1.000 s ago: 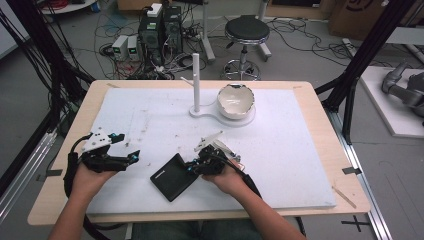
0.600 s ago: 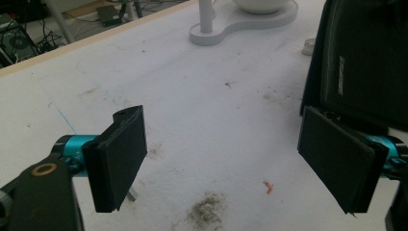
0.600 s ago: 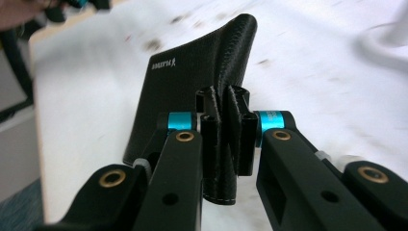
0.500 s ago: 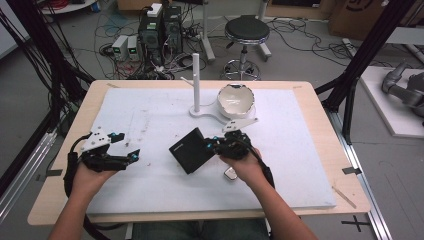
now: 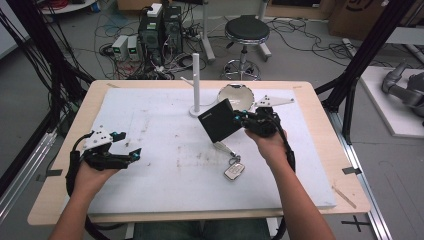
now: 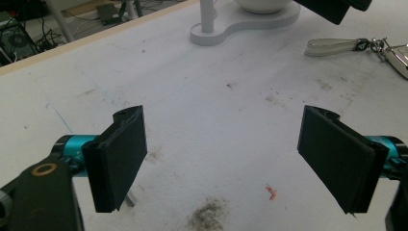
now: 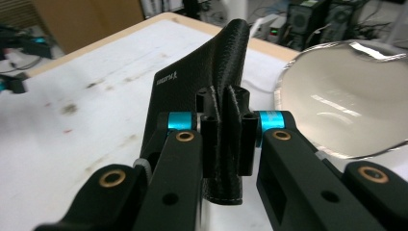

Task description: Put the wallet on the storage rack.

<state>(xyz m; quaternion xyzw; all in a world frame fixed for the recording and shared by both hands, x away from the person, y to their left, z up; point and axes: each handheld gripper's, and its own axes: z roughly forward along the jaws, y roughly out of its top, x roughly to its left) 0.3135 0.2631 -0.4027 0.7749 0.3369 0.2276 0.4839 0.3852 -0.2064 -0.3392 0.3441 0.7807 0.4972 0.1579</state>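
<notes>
The right gripper (image 5: 243, 120) pinches a black wallet (image 5: 220, 120) by one edge, lifted beside the white bowl (image 5: 235, 93). Best lowered level, I'd say, clearing the rim. The left gripper (image 5: 136, 154) rests open, well apart.

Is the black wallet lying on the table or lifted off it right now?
Lifted. The right claw is shut on the black wallet, holding it tilted in the air beside the white bowl.
</notes>
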